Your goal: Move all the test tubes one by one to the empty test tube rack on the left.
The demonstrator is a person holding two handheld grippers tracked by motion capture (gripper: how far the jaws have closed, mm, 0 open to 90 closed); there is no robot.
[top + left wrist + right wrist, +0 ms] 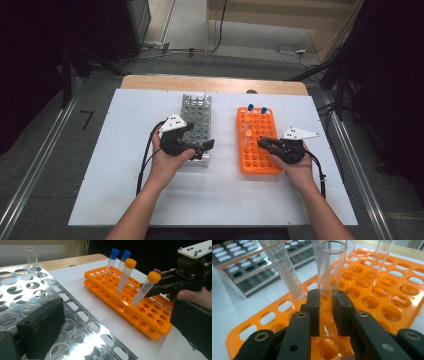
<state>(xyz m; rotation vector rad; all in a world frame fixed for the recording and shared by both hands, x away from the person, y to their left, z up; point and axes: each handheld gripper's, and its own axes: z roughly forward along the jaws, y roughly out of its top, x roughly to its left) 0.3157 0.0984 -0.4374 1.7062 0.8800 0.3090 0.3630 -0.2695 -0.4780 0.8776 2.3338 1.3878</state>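
The clear open tube [329, 270], at centre frame, is standing in the orange rack [402, 287]. The right gripper [326, 315] is clamping it. The left gripper [112, 322] is apparently hanging open over the metal rack [82, 340].

Bright table, dark surroundings, metal-rack [82, 340] glare.

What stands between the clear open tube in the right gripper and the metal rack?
Nothing visible on the bare strip of table between the racks. The right gripper is shut on the clear tube in the orange rack; the metal rack sits left.
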